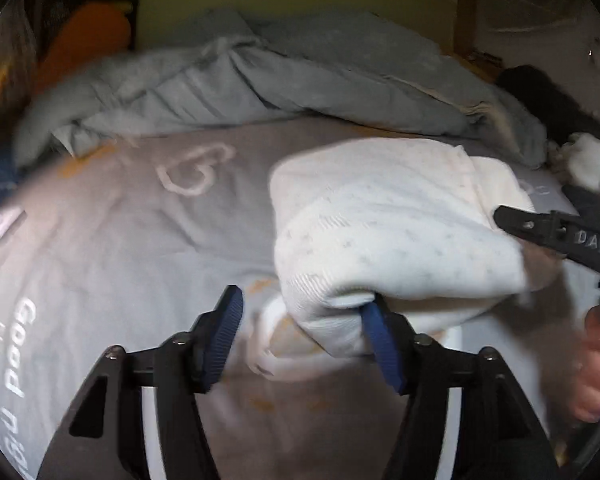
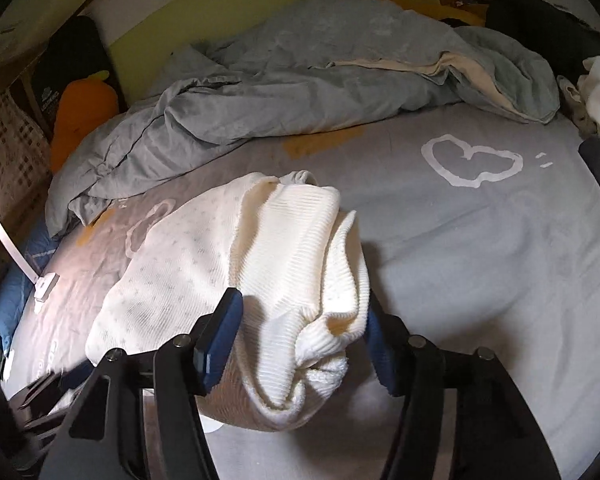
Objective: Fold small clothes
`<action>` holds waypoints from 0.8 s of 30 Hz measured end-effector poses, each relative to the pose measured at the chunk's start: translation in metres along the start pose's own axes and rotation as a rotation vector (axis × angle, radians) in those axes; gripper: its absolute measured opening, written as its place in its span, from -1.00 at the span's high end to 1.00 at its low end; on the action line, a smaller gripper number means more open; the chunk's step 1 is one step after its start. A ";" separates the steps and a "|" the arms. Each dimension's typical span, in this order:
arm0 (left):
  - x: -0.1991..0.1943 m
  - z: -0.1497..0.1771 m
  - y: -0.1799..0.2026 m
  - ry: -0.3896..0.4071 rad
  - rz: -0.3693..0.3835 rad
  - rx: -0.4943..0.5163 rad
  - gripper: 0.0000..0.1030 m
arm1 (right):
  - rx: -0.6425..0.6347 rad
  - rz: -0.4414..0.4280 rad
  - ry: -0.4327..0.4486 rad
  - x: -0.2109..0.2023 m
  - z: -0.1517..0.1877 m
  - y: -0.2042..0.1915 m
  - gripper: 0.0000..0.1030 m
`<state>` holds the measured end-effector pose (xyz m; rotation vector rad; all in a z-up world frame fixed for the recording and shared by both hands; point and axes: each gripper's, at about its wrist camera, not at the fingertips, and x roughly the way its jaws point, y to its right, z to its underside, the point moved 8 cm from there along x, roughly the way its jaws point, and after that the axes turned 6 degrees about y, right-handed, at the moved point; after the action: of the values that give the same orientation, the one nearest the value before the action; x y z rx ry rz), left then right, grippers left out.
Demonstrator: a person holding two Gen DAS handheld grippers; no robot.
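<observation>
One white garment [image 1: 384,236] is lying bunched on the grey sheet [image 1: 120,240], right of centre in the left view, lower centre in the right view. Left gripper [image 1: 304,336] is standing about half open; cloth is draping over its right finger, not pinched. Right gripper [image 2: 300,336] is also standing about half open, ribbed cloth sagging between its two fingers, no pad pressing. One rumpled grey duvet [image 2: 300,80] is lying across the top. Two heart outlines are showing on the sheet, right view.
</observation>
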<state>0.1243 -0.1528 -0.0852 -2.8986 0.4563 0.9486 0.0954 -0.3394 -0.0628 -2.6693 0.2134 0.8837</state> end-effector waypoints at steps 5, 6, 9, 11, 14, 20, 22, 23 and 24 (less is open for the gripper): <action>-0.001 0.012 -0.030 -0.003 -0.039 -0.141 0.39 | -0.029 0.013 -0.031 0.016 0.002 0.005 -0.19; 0.002 0.018 -0.038 -0.025 -0.040 -0.184 0.42 | -0.025 -0.010 -0.044 0.019 0.003 0.004 -0.20; 0.004 0.033 -0.044 -0.039 -0.075 -0.222 0.44 | -0.023 -0.022 -0.085 0.026 0.009 0.002 -0.24; 0.001 0.038 -0.045 -0.044 -0.104 -0.224 0.42 | 0.016 -0.032 -0.094 0.028 0.014 0.008 -0.35; -0.004 0.043 -0.049 -0.120 -0.047 -0.291 0.54 | 0.088 -0.081 -0.114 0.032 0.014 0.020 -0.50; -0.054 0.003 -0.060 -0.059 0.219 -0.417 0.67 | 0.060 -0.030 0.060 -0.013 -0.029 0.022 -0.50; -0.054 -0.019 -0.054 -0.038 0.266 -0.385 0.66 | -0.046 -0.003 0.173 -0.040 -0.049 0.005 -0.50; -0.047 -0.027 -0.052 -0.053 0.264 -0.386 0.64 | -0.074 0.006 0.207 -0.049 -0.055 -0.001 -0.50; -0.038 -0.032 -0.049 -0.070 0.278 -0.392 0.60 | -0.096 0.010 0.227 -0.054 -0.060 -0.008 -0.50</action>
<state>0.1278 -0.1006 -0.0384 -3.1853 0.7629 1.3069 0.0872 -0.3507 0.0176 -2.8594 0.2426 0.6069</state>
